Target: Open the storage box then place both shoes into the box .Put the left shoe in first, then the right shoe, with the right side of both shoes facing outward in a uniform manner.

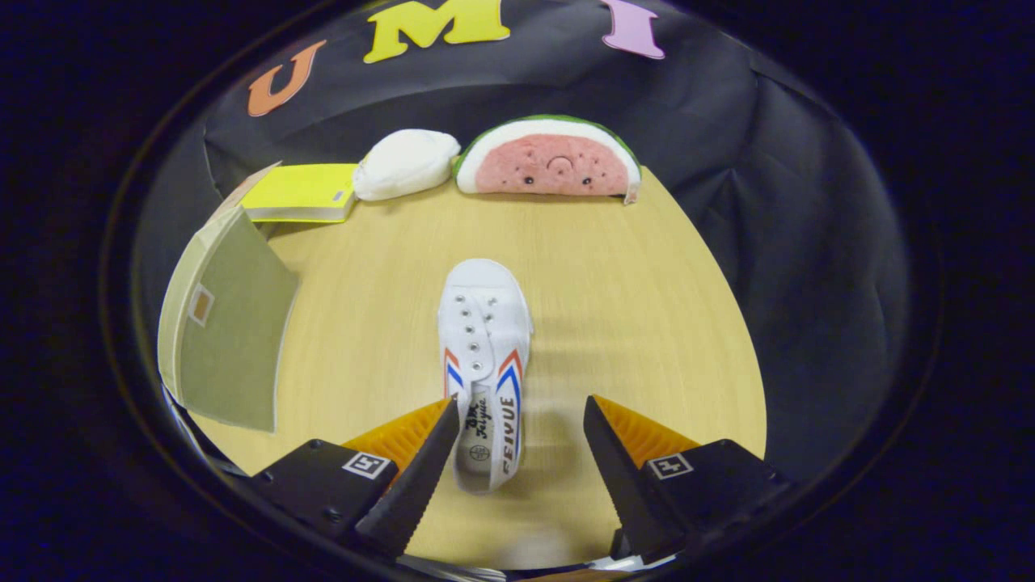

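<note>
A white canvas shoe (485, 339) with red and blue stripes lies on the wooden table (631, 307), toe pointing away from me. Its heel end sits between my fingers, close against the left finger (420, 469) and well apart from the right finger (614, 461). My gripper (521, 412) is open around the heel and presses on nothing. To the left stands the storage box (226, 323), pale olive-green, with its flat lid face turned toward the shoe. I cannot tell whether the box is open.
At the back of the table sit a yellow book (303, 192), a white plush (404, 163) and a watermelon-slice plush (550, 160). Bare table stretches to the right of the shoe, up to its curved edge.
</note>
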Available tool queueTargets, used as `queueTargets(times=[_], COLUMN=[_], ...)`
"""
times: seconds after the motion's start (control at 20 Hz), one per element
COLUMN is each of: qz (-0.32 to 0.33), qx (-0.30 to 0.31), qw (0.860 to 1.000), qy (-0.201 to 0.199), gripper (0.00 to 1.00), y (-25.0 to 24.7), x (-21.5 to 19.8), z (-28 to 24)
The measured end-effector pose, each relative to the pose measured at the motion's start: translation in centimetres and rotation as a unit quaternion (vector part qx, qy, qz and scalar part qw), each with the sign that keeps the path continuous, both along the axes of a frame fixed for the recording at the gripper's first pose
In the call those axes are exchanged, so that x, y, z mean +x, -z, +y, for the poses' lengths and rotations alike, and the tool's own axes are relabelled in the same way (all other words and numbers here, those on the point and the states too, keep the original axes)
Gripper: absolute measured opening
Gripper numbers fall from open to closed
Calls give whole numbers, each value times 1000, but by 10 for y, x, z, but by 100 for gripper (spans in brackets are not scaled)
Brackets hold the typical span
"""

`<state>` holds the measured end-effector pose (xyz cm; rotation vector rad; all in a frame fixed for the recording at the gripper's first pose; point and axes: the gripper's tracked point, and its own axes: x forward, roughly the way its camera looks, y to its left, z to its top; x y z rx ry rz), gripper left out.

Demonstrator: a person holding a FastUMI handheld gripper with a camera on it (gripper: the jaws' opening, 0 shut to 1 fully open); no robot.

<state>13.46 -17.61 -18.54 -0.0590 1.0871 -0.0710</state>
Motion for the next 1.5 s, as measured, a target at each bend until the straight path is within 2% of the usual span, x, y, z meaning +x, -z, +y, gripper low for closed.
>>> queueTargets(times=[0.15,0.35,0.45,0.65,0.8,0.95,1.05,1.2,1.25,1.5], qz=[24,66,64,88,82,82,80,65,68,46], qx=[6,2,-17,9,44,72,71,83,91,131], qw=[1000,998,997,995,995,993,993,994,994,990], qy=[3,-24,-29,-34,-37,-47,-40,-12,-6,4], gripper=[100,100,98,98,97,57,34,27,7,6], y=[19,38,39,46,47,49,48,42,47,22], x=[4,11,23,32,33,31,31,32,30,11], z=[-10,-8,-12,-10,0,15,16,11,13,29])
